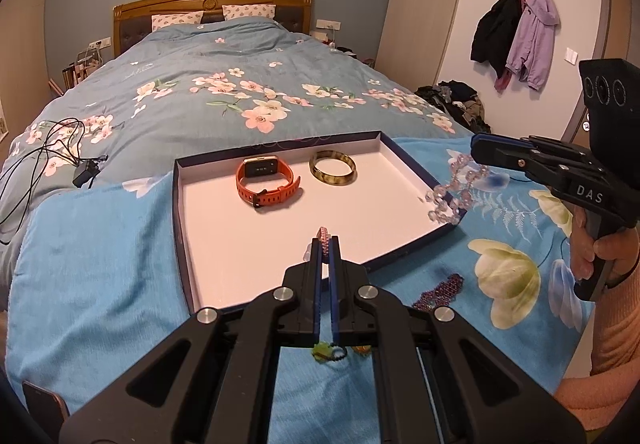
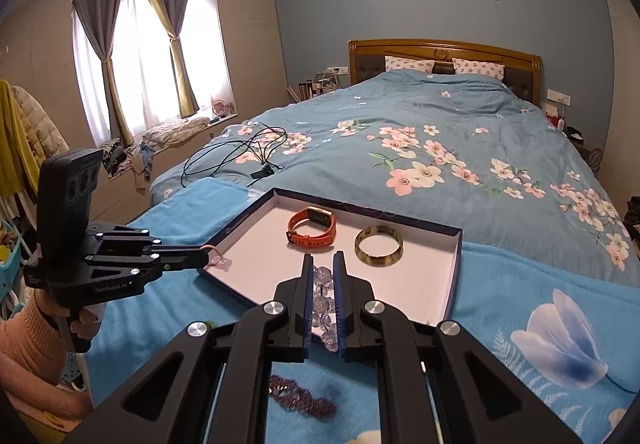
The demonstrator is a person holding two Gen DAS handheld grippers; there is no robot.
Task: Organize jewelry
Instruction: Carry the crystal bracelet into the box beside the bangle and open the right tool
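Observation:
A shallow dark-rimmed tray (image 1: 182, 211) with a white floor lies on the blue blanket and holds an orange smartwatch (image 1: 267, 179) and a mottled bangle (image 1: 333, 167). My left gripper (image 1: 327, 240) is shut on a pink braided bracelet (image 1: 324, 238) above the tray's near edge; it also shows in the right wrist view (image 2: 202, 256). My right gripper (image 2: 322, 264) is shut on a clear bead bracelet (image 2: 323, 302), which hangs over the tray's right rim in the left wrist view (image 1: 456, 191). A purple bead bracelet (image 1: 442, 290) lies on the blanket beside the tray.
A green and orange trinket (image 1: 332, 352) lies on the blanket under my left gripper. Black cables (image 1: 52, 151) and a charger lie on the floral duvet to the left. The bed's headboard (image 1: 212, 3) is far behind. Clothes are piled on the floor at the right (image 1: 460, 99).

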